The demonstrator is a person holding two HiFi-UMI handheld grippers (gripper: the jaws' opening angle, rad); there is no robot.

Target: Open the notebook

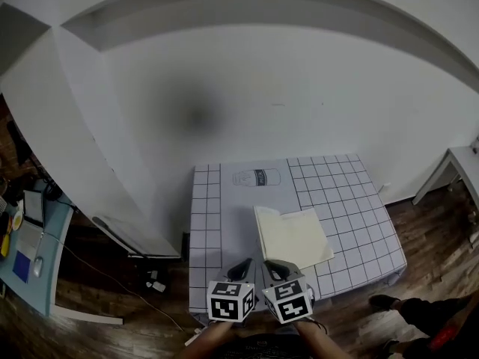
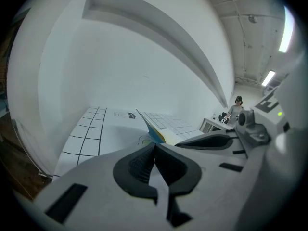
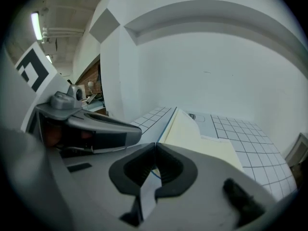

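Note:
The notebook (image 1: 293, 235) lies open on the checked table cloth (image 1: 206, 230), cream pages up. Its left leaf stands partly raised, seen edge-on in the left gripper view as a tilted sheet with a blue underside (image 2: 153, 128). In the right gripper view the cream pages (image 3: 199, 136) spread just beyond the jaws. My left gripper (image 1: 241, 265) and right gripper (image 1: 279, 267) hang side by side at the table's near edge, just short of the notebook. Both sets of jaws are shut with nothing between them, left (image 2: 154, 146) and right (image 3: 155, 147).
A printed bottle outline (image 1: 255, 176) marks the cloth's far side. A blue desk (image 1: 34, 256) stands at the left, a white table (image 1: 458, 163) at the right. A person's leg and shoe (image 1: 415, 313) are on the floor at the lower right. A white wall rises behind.

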